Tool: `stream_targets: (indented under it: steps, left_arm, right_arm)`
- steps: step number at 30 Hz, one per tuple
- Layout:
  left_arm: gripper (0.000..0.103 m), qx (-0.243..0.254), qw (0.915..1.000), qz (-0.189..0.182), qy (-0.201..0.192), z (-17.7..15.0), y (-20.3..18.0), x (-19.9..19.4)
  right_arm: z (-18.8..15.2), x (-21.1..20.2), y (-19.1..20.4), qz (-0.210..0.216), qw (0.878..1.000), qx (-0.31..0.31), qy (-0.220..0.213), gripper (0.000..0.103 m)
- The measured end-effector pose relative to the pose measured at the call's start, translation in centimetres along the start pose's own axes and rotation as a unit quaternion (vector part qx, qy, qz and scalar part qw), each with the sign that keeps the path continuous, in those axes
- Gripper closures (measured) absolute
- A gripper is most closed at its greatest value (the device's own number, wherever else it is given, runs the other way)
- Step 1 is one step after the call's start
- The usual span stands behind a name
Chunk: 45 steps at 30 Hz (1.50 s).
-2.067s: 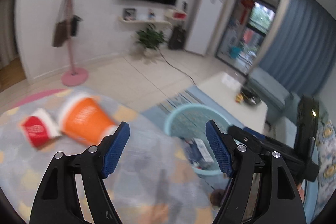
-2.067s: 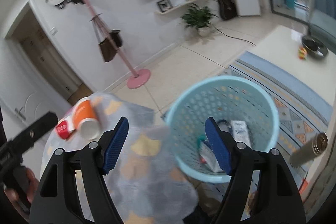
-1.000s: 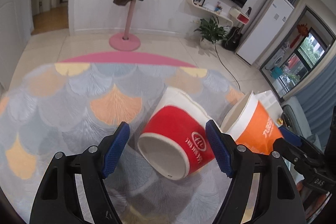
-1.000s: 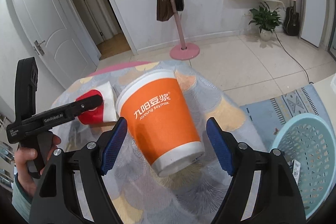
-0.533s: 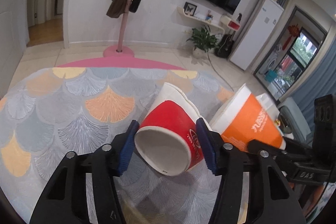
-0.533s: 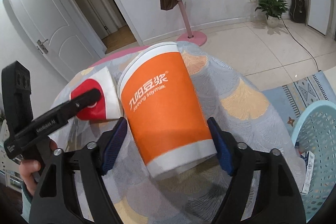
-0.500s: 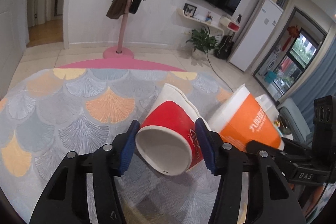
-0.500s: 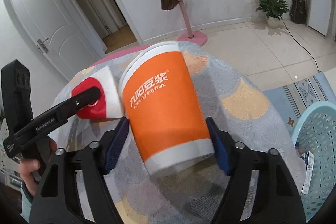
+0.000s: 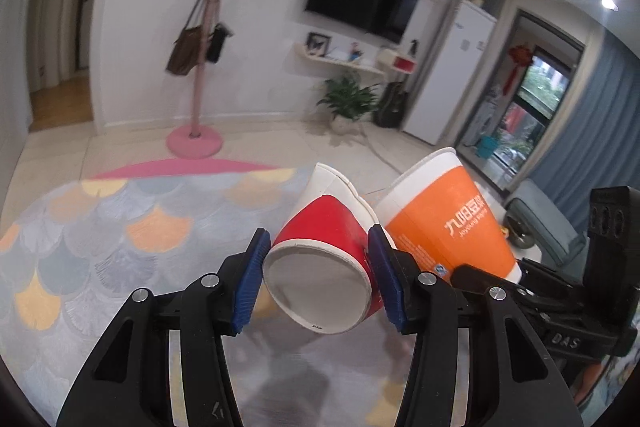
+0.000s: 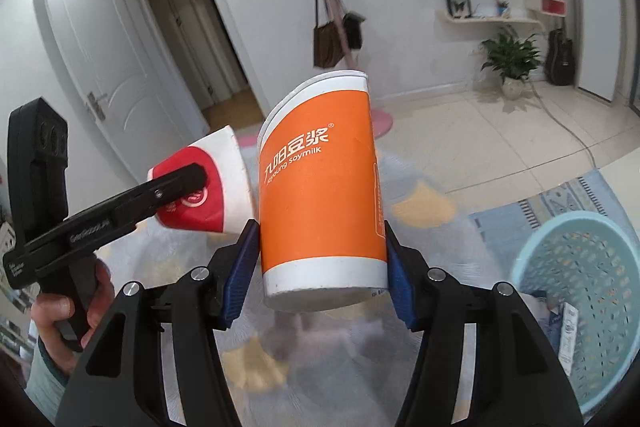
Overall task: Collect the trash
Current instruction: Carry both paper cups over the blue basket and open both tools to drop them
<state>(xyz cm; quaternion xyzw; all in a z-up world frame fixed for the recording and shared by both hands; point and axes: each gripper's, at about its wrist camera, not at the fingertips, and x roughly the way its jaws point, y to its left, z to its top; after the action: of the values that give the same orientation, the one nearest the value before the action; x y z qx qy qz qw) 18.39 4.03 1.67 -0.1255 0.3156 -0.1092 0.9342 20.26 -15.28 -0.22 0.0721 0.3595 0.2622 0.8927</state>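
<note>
Left gripper (image 9: 318, 281): jaws clamped on the red cup (image 9: 324, 263), held above the patterned surface (image 9: 100, 239). Right gripper (image 10: 320, 277): jaws clamped on the orange cup (image 10: 320, 195), basket (image 10: 584, 307) to its right.

Each camera sits just behind its own gripper, looking forward along the two fingers and slightly down over the scalloped table (image 9: 100, 227). The left view faces the TV wall and balcony door; the right view faces the white door and hallway. Both are very near the cups and share the pink coat stand (image 9: 196, 143), potted plant (image 10: 510, 63) and TV.
</note>
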Motion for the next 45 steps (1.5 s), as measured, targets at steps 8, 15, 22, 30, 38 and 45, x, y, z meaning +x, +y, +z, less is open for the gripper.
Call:
stream_targets:
  steps: [8,15,22,30,38,45]
  left_arm:
    - [0.054,0.053,0.9967,-0.057,-0.023,1.3,-8.3,-1.3]
    - [0.054,0.092,0.9914,-0.093,-0.003,0.7,-15.6,1.5]
    - [0.054,0.123,0.9842,-0.117,0.051,-1.5,-21.4,6.8]
    - [0.054,0.134,0.9779,-0.123,0.104,-4.3,-24.0,12.1]
    - [0.045,0.110,0.9780,-0.117,0.133,-4.9,-22.6,13.6]
    - [0.041,0.101,0.9829,-0.110,0.107,-4.2,-21.6,9.9]
  right_arm:
    - [-0.3,-8.6,-3.7,-0.078,0.994,0.008,-0.076,0.048]
    - [-2.0,-14.1,-9.8,-0.137,0.983,0.059,-0.103,0.048]
    - [-5.0,-15.2,-17.6,-0.182,0.968,0.155,-0.075,0.048]
    - [-7.7,-14.1,-22.0,-0.217,0.955,0.200,-0.035,0.047]
    - [-8.2,-12.3,-22.7,-0.220,0.954,0.205,-0.014,0.046]
    - [-8.4,-13.8,-20.7,-0.196,0.960,0.200,-0.030,0.046]
